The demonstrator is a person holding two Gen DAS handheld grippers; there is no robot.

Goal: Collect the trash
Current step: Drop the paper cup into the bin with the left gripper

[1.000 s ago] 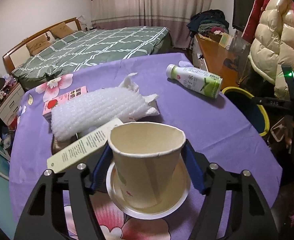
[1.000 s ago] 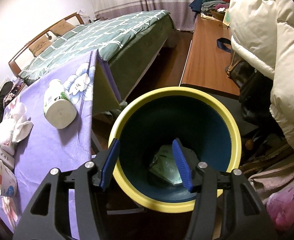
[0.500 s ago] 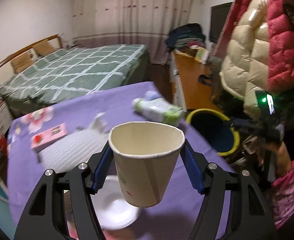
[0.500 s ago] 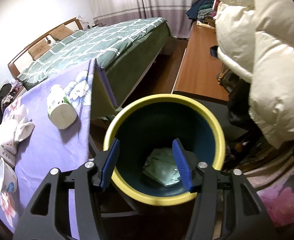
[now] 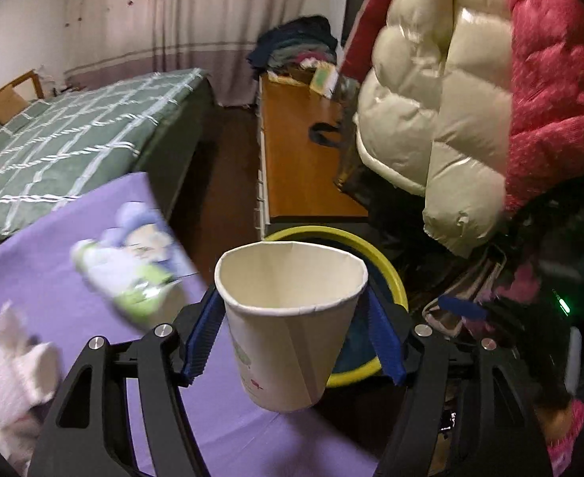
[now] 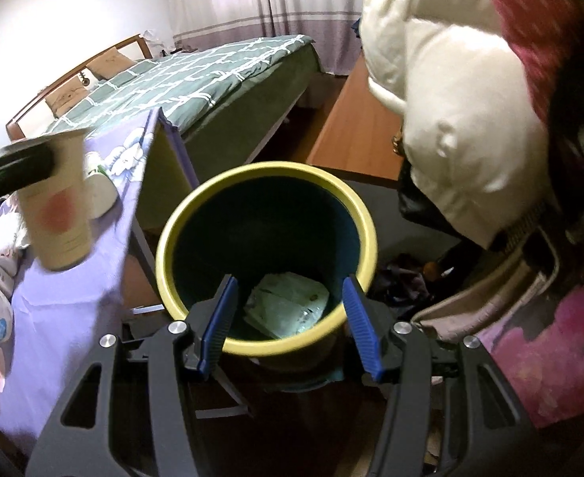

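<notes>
My left gripper (image 5: 292,338) is shut on a cream paper cup (image 5: 288,334) and holds it upright in the air, over the purple table's edge, just short of the yellow-rimmed bin (image 5: 387,274). The cup also shows in the right wrist view (image 6: 59,206), left of the bin (image 6: 268,206). My right gripper (image 6: 290,326) is open and empty, hovering over the near rim of the bin. A crumpled green-white wrapper (image 6: 288,304) lies at the bin's bottom.
A green-labelled plastic bottle (image 5: 132,274) lies on the purple floral tablecloth (image 5: 53,254) near its edge. White bubble wrap (image 5: 9,373) sits at the left. A puffy jacket (image 5: 443,119), a wooden desk (image 5: 295,159) and a bed (image 5: 73,135) surround the bin.
My left gripper has carried the cup up off the table and rightward to the bin. My right gripper has opened wider and stayed above the bin.
</notes>
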